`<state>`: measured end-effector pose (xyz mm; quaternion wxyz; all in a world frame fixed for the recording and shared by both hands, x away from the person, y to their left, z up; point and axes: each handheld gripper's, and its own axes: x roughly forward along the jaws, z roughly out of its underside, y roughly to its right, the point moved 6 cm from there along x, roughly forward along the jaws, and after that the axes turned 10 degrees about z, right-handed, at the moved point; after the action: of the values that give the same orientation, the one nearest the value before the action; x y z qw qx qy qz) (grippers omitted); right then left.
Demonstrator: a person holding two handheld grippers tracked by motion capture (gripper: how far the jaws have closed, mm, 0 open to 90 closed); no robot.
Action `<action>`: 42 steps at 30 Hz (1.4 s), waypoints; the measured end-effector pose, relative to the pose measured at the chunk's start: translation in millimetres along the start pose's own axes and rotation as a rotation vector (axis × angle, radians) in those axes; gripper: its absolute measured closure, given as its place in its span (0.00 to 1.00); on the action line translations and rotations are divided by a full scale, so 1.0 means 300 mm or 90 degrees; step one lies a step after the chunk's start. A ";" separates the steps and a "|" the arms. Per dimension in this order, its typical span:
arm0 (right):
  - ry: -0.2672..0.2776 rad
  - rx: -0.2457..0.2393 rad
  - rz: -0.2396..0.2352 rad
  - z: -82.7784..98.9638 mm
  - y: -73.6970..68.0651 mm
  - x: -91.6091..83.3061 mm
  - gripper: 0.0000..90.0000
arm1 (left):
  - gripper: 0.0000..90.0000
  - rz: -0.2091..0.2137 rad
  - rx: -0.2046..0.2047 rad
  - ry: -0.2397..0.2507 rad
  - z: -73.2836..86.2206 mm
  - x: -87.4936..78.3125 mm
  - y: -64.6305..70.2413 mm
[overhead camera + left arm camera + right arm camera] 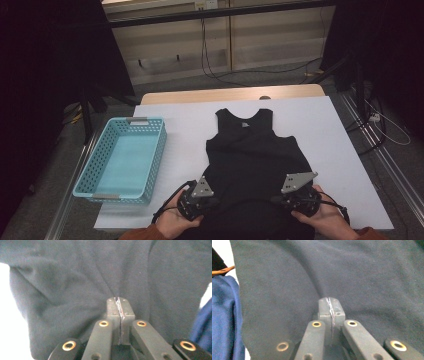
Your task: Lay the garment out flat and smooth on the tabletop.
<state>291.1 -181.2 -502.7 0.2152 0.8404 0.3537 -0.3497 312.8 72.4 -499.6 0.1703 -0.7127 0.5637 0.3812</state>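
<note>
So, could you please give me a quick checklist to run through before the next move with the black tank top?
1. Black tank top lies flat, neckline away from the person: ok.
2. Left tongs shut: ok.
3. Right tongs shut: ok.
4. Cloth actually pinched between either pair of jaws: cannot tell; the tips meet against the fabric.
5. Blue basket stands beside the top, nothing in it: ok.
6. Bottom hem on the white table cover: not ok; it hangs over the near edge.

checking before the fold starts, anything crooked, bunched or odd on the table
Nothing is damaged or spilled. The black sleeveless fabric top lies flat, neck away from the person, its hem hanging over the near edge of the white table. The light blue perforated plastic basket sits slightly angled at the left.
</note>
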 end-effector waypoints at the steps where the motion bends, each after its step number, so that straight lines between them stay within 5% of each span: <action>1: 0.000 -0.002 -0.003 0.001 -0.002 -0.001 1.00 | 0.99 0.002 -0.007 0.005 0.004 -0.003 0.002; 26: 0.007 -0.033 -0.047 0.039 -0.170 -0.070 1.00 | 0.99 0.058 -0.032 0.000 0.099 -0.059 0.140; 31: 0.013 -0.015 -0.043 0.038 -0.166 -0.072 0.98 | 0.98 0.055 -0.034 0.012 0.096 -0.059 0.136; 34: 0.021 0.004 -0.029 0.030 -0.143 -0.068 0.80 | 0.86 0.039 -0.039 0.033 0.085 -0.068 0.118; 39: 0.056 0.031 -0.007 0.006 -0.098 -0.077 0.72 | 0.61 0.003 -0.043 0.069 0.053 -0.088 0.077; 42: 0.082 0.051 0.010 -0.008 -0.062 -0.090 0.69 | 0.49 -0.044 -0.047 0.086 0.029 -0.095 0.013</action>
<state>264.6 -179.5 -483.2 0.1611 0.8719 0.3462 -0.3066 304.0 96.3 -483.7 0.1185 -0.7614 0.5346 0.3470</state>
